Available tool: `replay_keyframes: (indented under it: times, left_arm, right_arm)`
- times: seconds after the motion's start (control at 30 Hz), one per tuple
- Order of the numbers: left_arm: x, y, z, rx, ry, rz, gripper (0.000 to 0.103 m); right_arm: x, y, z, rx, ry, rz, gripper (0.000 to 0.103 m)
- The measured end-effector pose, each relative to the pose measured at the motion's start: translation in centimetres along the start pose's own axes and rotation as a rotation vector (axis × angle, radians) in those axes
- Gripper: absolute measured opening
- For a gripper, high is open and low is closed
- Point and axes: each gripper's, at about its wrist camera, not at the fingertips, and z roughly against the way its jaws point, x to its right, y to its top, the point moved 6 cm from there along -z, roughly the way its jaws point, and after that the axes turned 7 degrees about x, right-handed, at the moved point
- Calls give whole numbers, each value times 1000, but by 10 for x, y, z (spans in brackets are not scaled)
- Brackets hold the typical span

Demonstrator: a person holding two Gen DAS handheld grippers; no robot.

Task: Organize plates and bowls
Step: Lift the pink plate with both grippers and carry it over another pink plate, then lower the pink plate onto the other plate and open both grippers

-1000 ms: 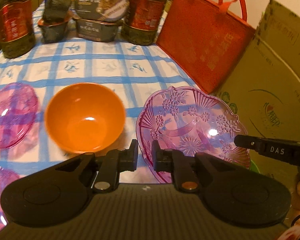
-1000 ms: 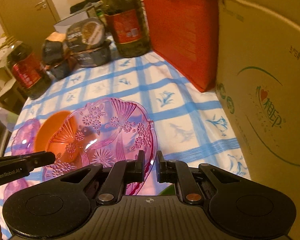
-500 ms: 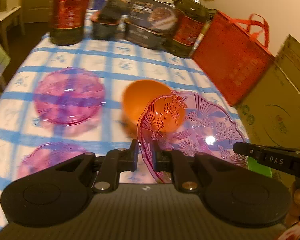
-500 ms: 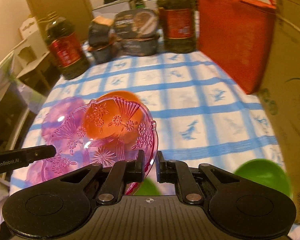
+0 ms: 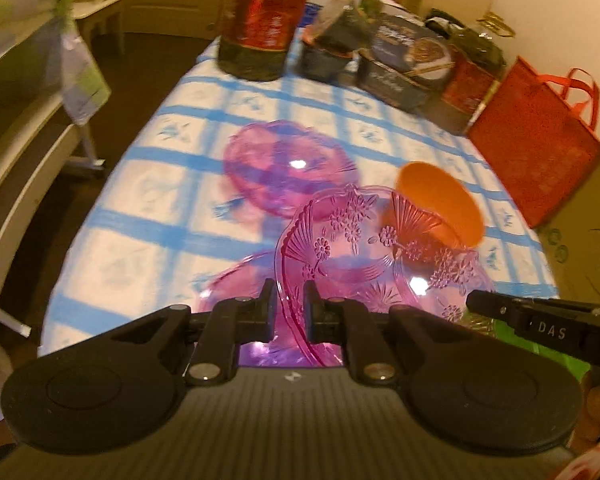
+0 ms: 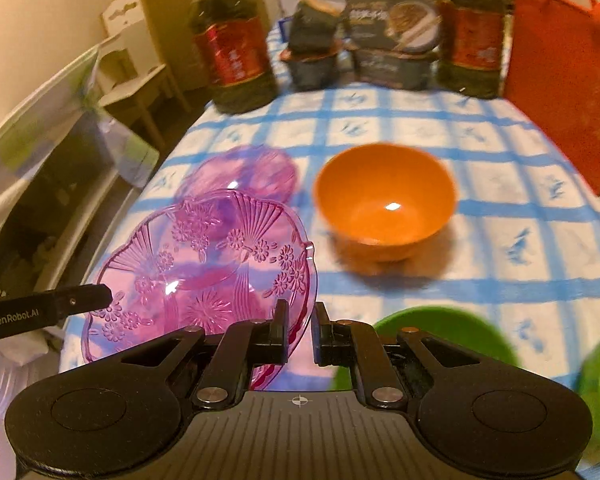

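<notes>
Surface point(image 6: 500, 240) under a blue-checked cloth, crowded along its far edge with oil bottles point(image 6: 232, 48), food boxes and a red bag point(image 6: 560, 72), so only the near half left free for sorting. Orange bowl point(image 6: 384, 200) upright near the middle, apart from the pink ware; green bowls point(image 6: 440, 332) at the near edge, grouped by kind. Two pink plates point(image 5: 288, 168) flat on the cloth toward the left side, probably the start of a stack. Patterned pink plate point(image 6: 204, 272) raised off the cloth, tilted, carried above those two, likely bound for that pile. Left hand-held gripper point(image 5: 290, 300) clamped on one rim, right hand-held gripper point(image 6: 300, 320) pinching the opposite rim: two-sided hold to steady a wide, thin, slippery dish.
</notes>
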Motion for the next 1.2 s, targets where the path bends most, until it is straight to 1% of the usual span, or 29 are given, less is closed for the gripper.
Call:
replay_keyframes:
  times: [0.2,0.3,0.5,0.77,0.83,0.9,0.93,0.97,1.03,1.2]
  left_arm:
    - [-34,-20,-7,-38,35,35,11]
    - [-43,-28,-14,-56,44,47,11]
    - [-51,-36,-24,-70,47,50,11]
    - [-52,-39,-31,-74,53,32,11]
    - [-53,-41,-34,-84,56,28,12]
    - [-55,-43,-37,-96,52,42,14]
    - [-56,-43,-37,-93,54,43,15]
    - [-56,-43,-37,-87,56,38,19]
    - [-58,-43,-35,-80,58,38,21]
    - [-60,-44,-32,-74,51,55,24]
  right_arm:
    - [-17,-26,-29,-56,23,-4,11]
    - [-20,-35,-38,-76,24,-3,11]
    - [-20,-39,-51,-83,15,3,11]
    - [-20,-41,-59,-80,11,8,11]
    - [-19,-42,-61,-88,22,1,12]
    - [-16,-43,-62,-95,41,-25,17]
    - [-15,-43,-62,-86,47,-37,28]
    - [-14,-42,-60,-73,47,-39,42]
    - [-13,-40,-58,-55,38,-38,51]
    - [-11,-39,-51,-38,33,-50,51]
